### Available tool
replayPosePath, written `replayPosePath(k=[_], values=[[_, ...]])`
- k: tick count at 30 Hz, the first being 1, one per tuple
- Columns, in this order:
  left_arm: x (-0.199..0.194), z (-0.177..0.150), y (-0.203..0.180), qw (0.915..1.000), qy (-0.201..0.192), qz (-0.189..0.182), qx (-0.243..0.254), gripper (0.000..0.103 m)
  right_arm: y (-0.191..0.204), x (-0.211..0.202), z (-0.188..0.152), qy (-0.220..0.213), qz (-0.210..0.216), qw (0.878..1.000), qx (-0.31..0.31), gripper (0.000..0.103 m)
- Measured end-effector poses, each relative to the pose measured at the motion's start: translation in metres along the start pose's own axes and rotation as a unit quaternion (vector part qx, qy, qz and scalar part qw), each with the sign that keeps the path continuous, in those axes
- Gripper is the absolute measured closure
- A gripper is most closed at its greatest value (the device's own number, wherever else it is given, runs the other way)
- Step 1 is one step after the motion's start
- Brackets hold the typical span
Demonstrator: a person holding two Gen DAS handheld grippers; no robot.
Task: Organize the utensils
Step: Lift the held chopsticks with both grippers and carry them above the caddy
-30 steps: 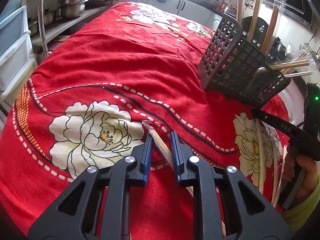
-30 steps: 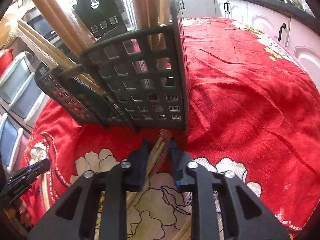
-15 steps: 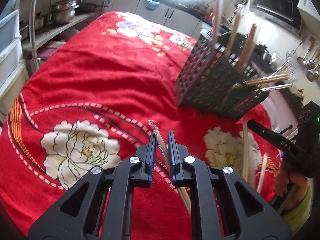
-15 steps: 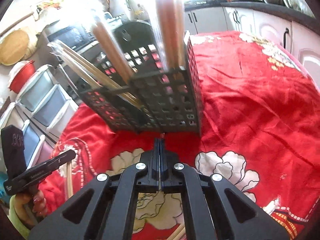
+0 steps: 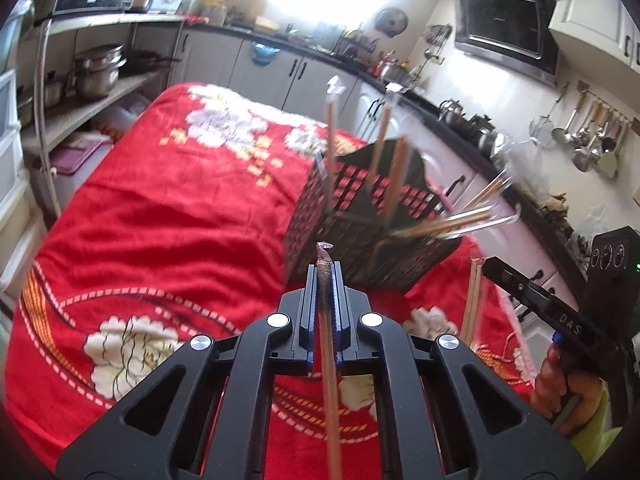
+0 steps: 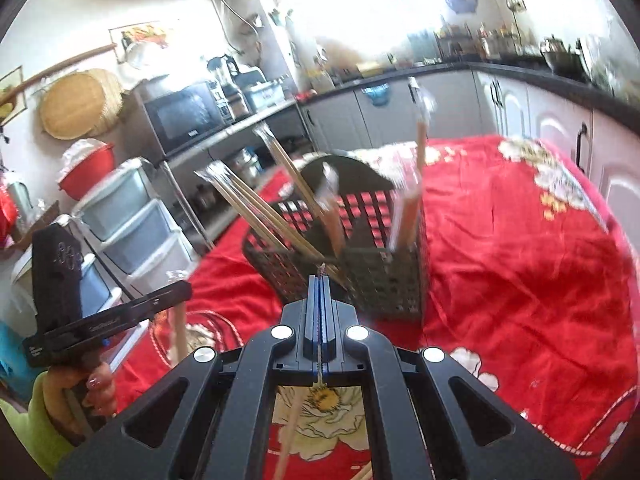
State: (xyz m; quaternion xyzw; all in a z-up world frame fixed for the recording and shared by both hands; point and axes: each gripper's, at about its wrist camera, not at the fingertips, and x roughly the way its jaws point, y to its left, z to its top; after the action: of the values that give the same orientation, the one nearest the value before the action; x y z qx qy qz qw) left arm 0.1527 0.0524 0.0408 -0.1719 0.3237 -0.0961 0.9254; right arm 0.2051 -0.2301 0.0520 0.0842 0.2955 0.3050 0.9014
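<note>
A black lattice utensil basket (image 5: 360,216) stands on the red flowered cloth, with several wrapped chopstick pairs sticking out of it; it also shows in the right wrist view (image 6: 376,276). My left gripper (image 5: 325,268) is shut on a wrapped chopstick pair (image 5: 330,360), lifted above the cloth in front of the basket. My right gripper (image 6: 321,280) is shut on another wrapped chopstick pair (image 6: 292,432), also lifted near the basket. The right gripper (image 5: 560,316) shows in the left wrist view with a pair (image 5: 472,300) hanging from it.
The red cloth (image 5: 168,216) covers the table. Kitchen counters, a shelf with pots (image 5: 96,72), plastic drawers (image 6: 128,224) and a microwave (image 6: 180,116) surround it. Ladles hang on the wall (image 5: 584,132).
Both grippers closed on wrapped chopstick pairs lying on the cloth and rose with them; the basket now sits lower and farther in both views.
</note>
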Motion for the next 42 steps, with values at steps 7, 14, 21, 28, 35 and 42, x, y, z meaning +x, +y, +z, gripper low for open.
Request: replayPosePath(k=[7, 14, 21, 28, 35, 42], values=[[-0.011, 0.019, -0.019, 0.9994, -0.023, -0.022, 0.015, 0.1, 0.008, -0.019, 0.018, -0.035, 0.003, 0.999, -0.018, 0.102], [-0.026, 0.045, -0.038, 0.9969, -0.057, -0.044, 0.032, 0.1, 0.014, -0.033, 0.036, -0.065, 0.003, 0.997, -0.035, 0.102], [-0.042, 0.073, -0.059, 0.9923, -0.094, -0.062, 0.053, 0.1, 0.02, -0.046, 0.055, -0.099, 0.005, 0.994, -0.045, 0.102], [-0.046, 0.097, -0.076, 0.9881, -0.117, -0.069, 0.071, 0.1, 0.024, -0.052, 0.072, -0.121, 0.007, 0.991, -0.05, 0.102], [-0.056, 0.122, -0.09, 0.9831, -0.145, -0.073, 0.085, 0.1, 0.033, -0.06, 0.096, -0.144, 0.013, 0.988, -0.06, 0.102], [-0.058, 0.153, -0.102, 0.9783, -0.172, -0.073, 0.089, 0.1, 0.043, -0.074, 0.133, -0.18, 0.021, 0.981, -0.071, 0.102]])
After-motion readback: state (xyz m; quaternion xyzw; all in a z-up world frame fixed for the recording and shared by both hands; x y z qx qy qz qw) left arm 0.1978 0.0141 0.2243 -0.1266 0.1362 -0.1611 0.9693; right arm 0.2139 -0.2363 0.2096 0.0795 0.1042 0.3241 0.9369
